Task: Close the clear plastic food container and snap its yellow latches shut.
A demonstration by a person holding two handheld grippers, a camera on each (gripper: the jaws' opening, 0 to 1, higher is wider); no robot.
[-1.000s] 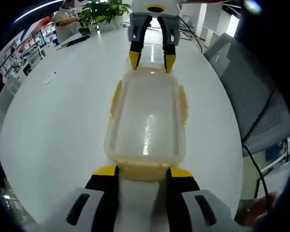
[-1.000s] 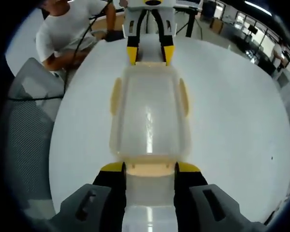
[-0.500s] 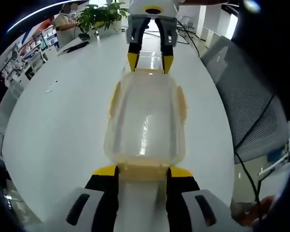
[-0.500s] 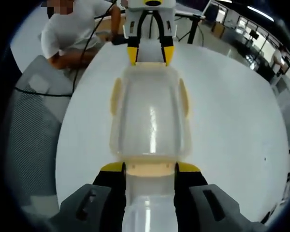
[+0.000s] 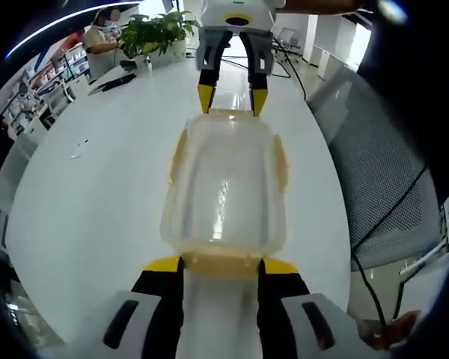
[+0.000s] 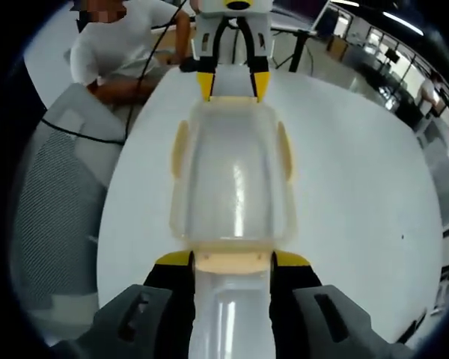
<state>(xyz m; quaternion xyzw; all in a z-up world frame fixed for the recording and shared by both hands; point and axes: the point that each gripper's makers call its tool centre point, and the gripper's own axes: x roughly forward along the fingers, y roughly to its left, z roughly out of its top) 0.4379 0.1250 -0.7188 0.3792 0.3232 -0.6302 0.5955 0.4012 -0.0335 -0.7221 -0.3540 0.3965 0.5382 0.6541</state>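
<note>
Container (image 5: 224,179), lid on, held between left claw (image 5: 221,263) and right claw (image 5: 230,97).

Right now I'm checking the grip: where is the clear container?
In the left gripper view the clear container sits mid-frame over the white table, between the left gripper at its near end and the right gripper at its far end.

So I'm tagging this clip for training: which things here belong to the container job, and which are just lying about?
Part of the job:
- clear plastic food container
- its yellow latches
- left gripper, at the near end latch
- right gripper, at the opposite end latch

Just lying about:
- round white table
- potted green plant
- grey mesh chair
- seated person in white shirt
</note>
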